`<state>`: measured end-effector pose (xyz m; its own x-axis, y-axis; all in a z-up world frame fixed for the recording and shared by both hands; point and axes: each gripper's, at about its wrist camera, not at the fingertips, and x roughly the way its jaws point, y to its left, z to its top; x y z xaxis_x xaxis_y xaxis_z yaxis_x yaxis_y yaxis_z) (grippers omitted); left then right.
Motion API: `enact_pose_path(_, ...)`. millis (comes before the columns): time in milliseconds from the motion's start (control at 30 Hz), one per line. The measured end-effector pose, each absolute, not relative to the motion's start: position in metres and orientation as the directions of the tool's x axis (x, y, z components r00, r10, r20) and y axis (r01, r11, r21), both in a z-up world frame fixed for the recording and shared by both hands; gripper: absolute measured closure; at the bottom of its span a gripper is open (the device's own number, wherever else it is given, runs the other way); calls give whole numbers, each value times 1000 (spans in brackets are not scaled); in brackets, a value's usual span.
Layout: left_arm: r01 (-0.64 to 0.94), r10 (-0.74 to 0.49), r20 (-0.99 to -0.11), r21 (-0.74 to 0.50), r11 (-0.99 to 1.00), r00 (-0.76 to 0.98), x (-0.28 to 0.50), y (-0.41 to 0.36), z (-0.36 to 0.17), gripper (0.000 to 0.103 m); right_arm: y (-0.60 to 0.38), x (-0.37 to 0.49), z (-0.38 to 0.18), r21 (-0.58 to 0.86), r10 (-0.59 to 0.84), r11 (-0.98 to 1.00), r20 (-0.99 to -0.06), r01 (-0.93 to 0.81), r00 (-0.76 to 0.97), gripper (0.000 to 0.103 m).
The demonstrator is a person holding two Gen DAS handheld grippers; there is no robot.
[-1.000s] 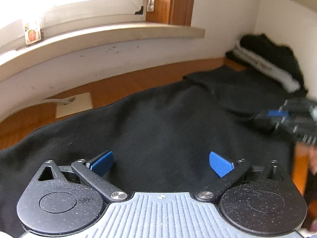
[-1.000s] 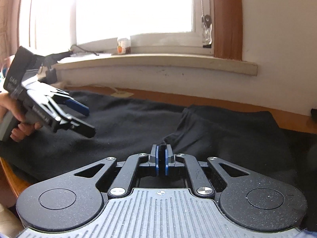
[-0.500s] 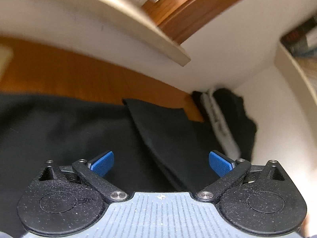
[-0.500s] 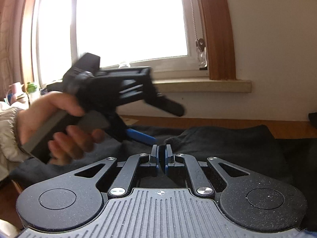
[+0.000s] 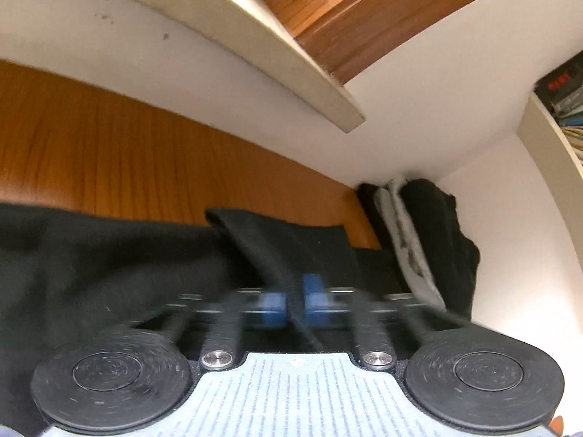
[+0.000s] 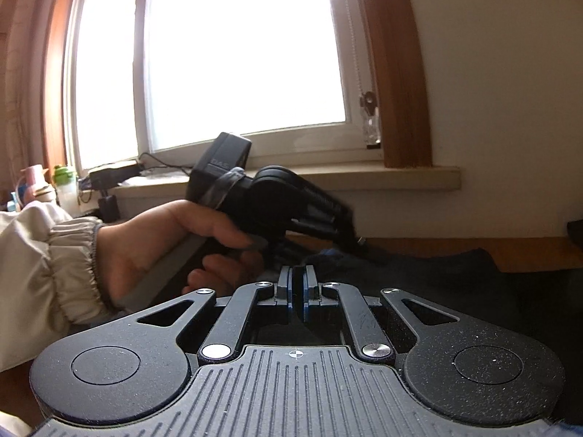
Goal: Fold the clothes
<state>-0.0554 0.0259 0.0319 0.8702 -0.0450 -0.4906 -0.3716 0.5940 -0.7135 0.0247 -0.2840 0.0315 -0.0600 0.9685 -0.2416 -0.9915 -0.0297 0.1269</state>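
Black garment (image 5: 109, 262) lies on the bench (image 5: 109, 153); left gripper (image 5: 294, 304) pinches its fold to lift, right gripper (image 6: 296, 287) clamped on cloth.

Wooden table (image 5: 145, 153) against the wall, black garment (image 5: 109, 262) spread on it, folded clothes stack (image 5: 419, 233) in its corner

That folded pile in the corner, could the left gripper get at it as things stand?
Probably not at once: the left gripper is shut on a fold of the black cloth, and would have to let go first. Nothing else blocks the pile.
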Motion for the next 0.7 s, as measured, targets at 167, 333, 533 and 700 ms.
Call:
enact_pose_path(167,-354,5,-493,-618,702,870,-95,26,74,100,-274,-2,47,125,962,-126,-227,-984,-152,97)
enact_pose_path(333,-357,68,-516,-486,797,854,-168,26,126,100,-253,-67,67,122,923,-304,-207,-945,-324,97)
enact_pose_path(533,-458,222,-557,-329,826,800,-286,34,170,100,-210,-174,87,104,833,-511,-188,-854,-521,97)
enact_pose_path(700,-570,351,-569,-266,777,744,-386,52,194,100,-171,-259,101,106,747,-631,-181,-768,-639,97)
